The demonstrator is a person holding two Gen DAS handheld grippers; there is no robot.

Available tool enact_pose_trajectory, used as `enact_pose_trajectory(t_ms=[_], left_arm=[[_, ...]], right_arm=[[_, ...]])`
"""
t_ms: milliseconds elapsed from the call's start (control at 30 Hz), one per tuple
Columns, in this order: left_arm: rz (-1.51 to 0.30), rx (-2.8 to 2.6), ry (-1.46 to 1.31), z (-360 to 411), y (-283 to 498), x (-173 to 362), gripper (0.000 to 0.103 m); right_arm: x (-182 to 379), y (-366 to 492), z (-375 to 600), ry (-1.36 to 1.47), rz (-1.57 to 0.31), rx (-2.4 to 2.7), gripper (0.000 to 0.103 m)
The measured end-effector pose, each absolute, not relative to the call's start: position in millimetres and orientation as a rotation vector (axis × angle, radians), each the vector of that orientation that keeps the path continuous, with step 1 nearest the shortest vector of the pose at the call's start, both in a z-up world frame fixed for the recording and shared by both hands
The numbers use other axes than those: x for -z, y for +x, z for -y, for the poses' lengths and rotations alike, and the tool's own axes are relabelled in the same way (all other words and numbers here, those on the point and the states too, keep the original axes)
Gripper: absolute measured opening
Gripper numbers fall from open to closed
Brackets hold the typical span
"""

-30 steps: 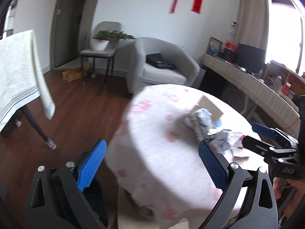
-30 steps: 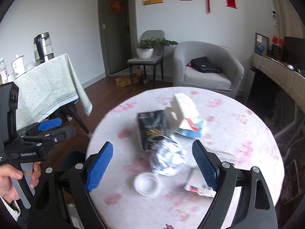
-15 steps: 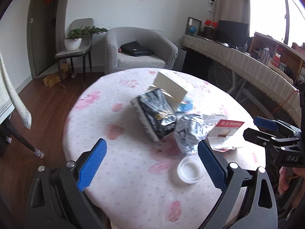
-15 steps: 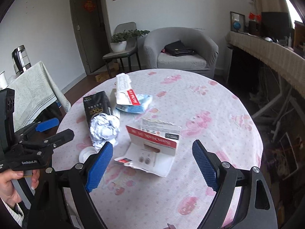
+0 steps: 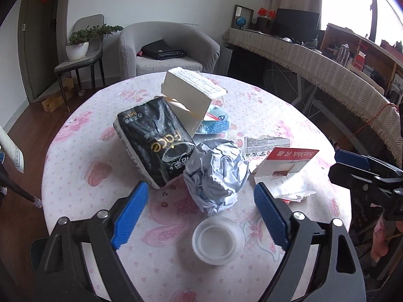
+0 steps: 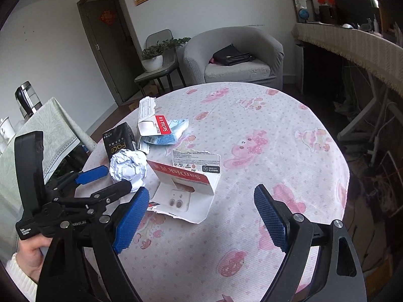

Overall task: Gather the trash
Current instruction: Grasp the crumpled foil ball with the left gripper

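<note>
Left gripper (image 5: 200,193), jaws wide and just narrowing, frames crumpled paper ball (image 5: 216,173) on the desk (image 5: 75,176); right gripper (image 6: 201,200) wide open, empty

A: From where does the left wrist view look?

B: From just above the near edge of the round table (image 5: 75,156), angled down and close, with the crumpled paper ball (image 5: 216,173) near centre and the armchair (image 5: 166,47) at 12 o'clock.

A: And the right wrist view?

B: Also angled down (from further right), with the torn red-and-white card package (image 6: 183,188) nearest. Both share the trash pile; the black tissue pack (image 6: 118,141) sits at 10 o'clock here.
</note>
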State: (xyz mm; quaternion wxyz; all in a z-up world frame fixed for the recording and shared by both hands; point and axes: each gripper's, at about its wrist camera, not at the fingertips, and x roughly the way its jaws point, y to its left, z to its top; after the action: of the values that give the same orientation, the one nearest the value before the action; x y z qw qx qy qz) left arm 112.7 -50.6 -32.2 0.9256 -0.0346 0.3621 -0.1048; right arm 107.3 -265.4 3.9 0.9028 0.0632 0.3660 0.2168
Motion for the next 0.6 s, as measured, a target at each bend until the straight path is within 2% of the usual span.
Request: enact_pose_trajectory(t_ms=[133, 233, 300, 467, 600], left_arm=[[-0.754, 0.227, -0.110, 48.9, 117.5, 32.4, 0.084], [-0.757, 0.212, -0.092, 51.1, 119.2, 32.7, 0.073], [-0.757, 0.215, -0.096, 51.2, 119.3, 31.6, 0.070], [-0.750, 0.236, -0.090, 51.7, 115.0, 28.8, 0.051], [-0.732, 0.247, -0.105, 47.3, 108.8, 22.7, 0.050]], right_arm=[[-1.1, 108.6, 267.4, 0.136, -0.766, -0.453, 0.086], [0.9, 109.0, 265.6, 0.130, -0.771, -0.463, 0.086], [0.9, 109.4, 263.2, 0.130, -0.773, -0.470, 0.086], [2.4, 109.5, 255.4, 0.127, -0.775, -0.479, 0.086], [3.0, 110.2, 247.1, 0.114, -0.775, -0.479, 0.086]])
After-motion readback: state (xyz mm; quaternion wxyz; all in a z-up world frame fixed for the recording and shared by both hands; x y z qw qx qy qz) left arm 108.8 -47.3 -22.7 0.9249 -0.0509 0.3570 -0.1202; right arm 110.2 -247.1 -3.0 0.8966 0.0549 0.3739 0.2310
